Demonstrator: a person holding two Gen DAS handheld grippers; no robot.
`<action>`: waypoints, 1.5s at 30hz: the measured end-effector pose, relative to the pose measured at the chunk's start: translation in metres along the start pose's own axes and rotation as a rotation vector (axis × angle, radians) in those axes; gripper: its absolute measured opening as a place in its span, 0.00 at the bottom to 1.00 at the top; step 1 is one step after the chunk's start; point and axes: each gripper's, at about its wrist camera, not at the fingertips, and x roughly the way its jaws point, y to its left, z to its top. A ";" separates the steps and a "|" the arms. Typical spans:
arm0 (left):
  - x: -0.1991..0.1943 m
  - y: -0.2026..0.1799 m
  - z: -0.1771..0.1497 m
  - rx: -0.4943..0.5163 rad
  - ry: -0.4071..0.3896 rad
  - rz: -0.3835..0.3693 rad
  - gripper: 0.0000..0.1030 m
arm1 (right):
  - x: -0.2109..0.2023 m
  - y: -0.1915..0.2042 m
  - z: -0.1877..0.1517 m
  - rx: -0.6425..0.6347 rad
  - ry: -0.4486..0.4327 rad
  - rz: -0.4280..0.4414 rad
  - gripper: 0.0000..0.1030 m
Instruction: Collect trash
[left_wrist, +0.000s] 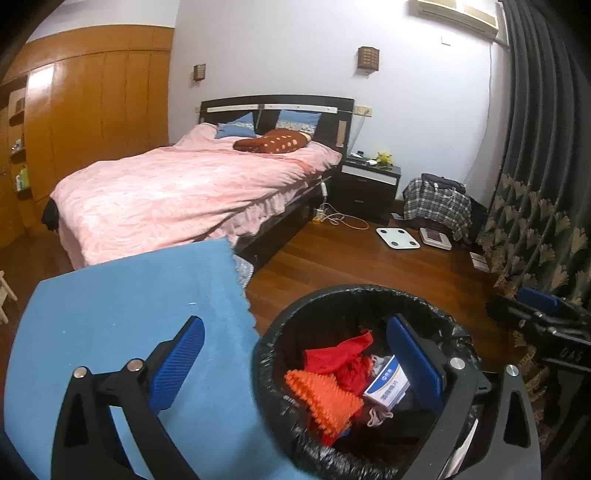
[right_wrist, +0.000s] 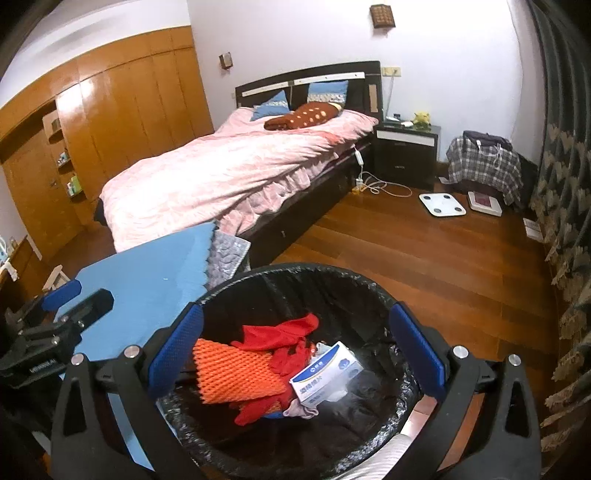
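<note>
Left wrist view: the left claw (left_wrist: 295, 363) gapes empty, straddling the bin (left_wrist: 369, 295) rim, trash (left_wrist: 332, 384) just below. Right wrist view: the right claw (right_wrist: 297, 349) hangs released directly above the bin's trash (right_wrist: 273, 365).

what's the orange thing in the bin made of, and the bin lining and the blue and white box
Orange piece: looks like soft foam netting, matte, going by its raised diamond mesh.
Bin lining: thin black plastic film, glossy and crinkled, folded over the rim.
Blue and white box: likely printed cardboard, with crisp flat faces, sharp edges and a slight sheen.
</note>
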 end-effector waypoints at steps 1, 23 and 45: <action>-0.004 0.001 -0.001 -0.001 -0.001 0.006 0.94 | -0.004 0.004 0.001 -0.008 -0.004 0.003 0.95; -0.071 0.027 -0.006 -0.024 -0.069 0.093 0.94 | -0.048 0.070 0.008 -0.138 -0.038 0.094 0.95; -0.095 0.035 -0.008 -0.046 -0.114 0.117 0.94 | -0.057 0.094 0.006 -0.186 -0.045 0.114 0.95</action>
